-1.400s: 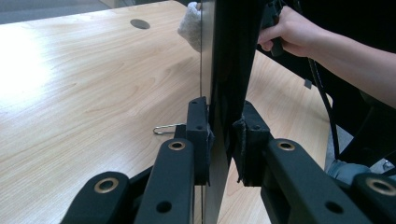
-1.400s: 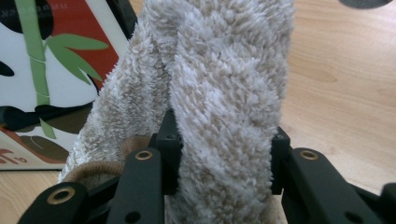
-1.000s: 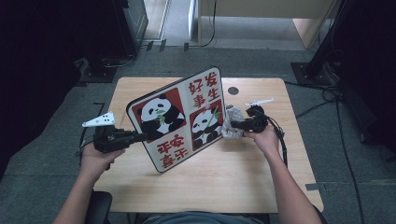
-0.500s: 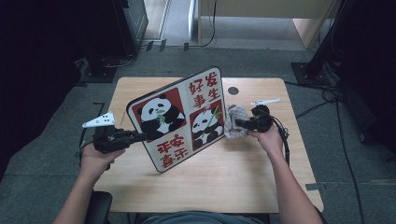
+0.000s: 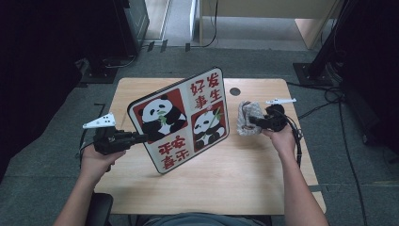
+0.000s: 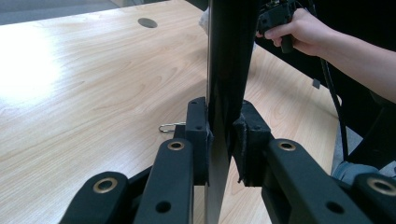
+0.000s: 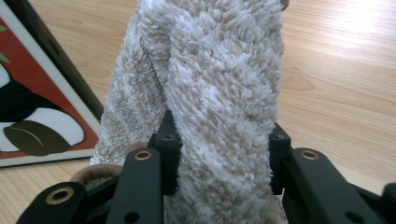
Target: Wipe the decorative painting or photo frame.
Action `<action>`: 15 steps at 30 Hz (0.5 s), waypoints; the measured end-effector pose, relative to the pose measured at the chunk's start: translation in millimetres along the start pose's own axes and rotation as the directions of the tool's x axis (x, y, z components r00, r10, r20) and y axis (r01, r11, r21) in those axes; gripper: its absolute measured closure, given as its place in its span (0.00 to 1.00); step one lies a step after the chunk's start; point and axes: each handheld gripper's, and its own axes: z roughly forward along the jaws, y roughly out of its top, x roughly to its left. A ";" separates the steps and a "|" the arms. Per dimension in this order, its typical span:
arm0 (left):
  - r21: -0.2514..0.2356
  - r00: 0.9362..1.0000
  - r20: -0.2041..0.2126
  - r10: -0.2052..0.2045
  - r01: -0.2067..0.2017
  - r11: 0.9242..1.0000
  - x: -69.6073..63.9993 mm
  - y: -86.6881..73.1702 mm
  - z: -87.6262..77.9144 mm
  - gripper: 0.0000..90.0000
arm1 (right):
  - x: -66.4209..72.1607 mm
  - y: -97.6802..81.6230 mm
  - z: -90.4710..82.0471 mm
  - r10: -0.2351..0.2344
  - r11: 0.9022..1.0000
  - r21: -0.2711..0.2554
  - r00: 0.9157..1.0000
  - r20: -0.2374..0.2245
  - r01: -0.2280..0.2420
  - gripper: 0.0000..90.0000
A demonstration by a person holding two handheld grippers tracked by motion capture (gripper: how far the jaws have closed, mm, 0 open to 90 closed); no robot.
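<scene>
Here the panda board (image 6: pixel 227 56) shows edge-on, hiding its picture

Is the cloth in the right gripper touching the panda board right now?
No: in the high view the fluffy cloth held by the right gripper sits clear of the panda board, with bare table between them.

Board left, cloth right, above the table.
Your left gripper (image 5: pixel 136 138) holds the panda board (image 5: pixel 183 120) tilted over the table (image 5: pixel 235 188); your right gripper (image 5: pixel 251 120) holds the cloth (image 5: pixel 247 117) just beside the board's right edge.
</scene>
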 end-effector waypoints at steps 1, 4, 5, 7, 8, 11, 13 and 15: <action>0.001 1.000 0.000 0.001 -0.001 1.000 0.1 0.0 0.0 0.87 | -1.9 -0.5 -0.6 -0.003 1.000 -0.001 1.000 0.002 0.003 0.68; 0.002 1.000 0.000 0.001 -0.001 1.000 0.0 0.0 0.0 0.87 | -7.2 -2.4 -2.0 -0.002 1.000 -0.009 1.000 0.008 0.002 0.68; 0.002 1.000 -0.001 0.000 0.000 1.000 0.0 0.0 -0.1 0.87 | -9.8 -3.4 -2.6 0.002 1.000 -0.007 1.000 0.014 -0.002 0.68; 0.004 1.000 -0.002 0.002 -0.002 1.000 -0.1 0.0 -0.1 0.87 | -14.0 -5.8 -2.0 0.001 1.000 -0.003 1.000 0.028 0.000 0.68; 0.004 1.000 -0.002 0.001 -0.001 1.000 -0.1 0.1 -0.1 0.87 | -16.2 -7.2 -1.6 0.000 1.000 0.002 0.999 0.033 0.000 0.68; 0.005 1.000 -0.002 0.001 -0.001 1.000 -0.1 0.1 -0.2 0.87 | -21.6 -11.1 1.5 0.000 1.000 0.010 0.999 0.054 0.000 0.67; 0.005 1.000 0.000 0.000 0.000 1.000 0.0 0.1 -0.1 0.87 | -24.8 -14.0 5.1 -0.009 0.999 0.033 0.998 0.060 0.007 0.67; 0.006 1.000 0.000 0.000 0.000 1.000 0.0 0.1 -0.2 0.87 | -27.1 -16.6 10.0 -0.018 0.998 0.059 0.997 0.075 0.014 0.66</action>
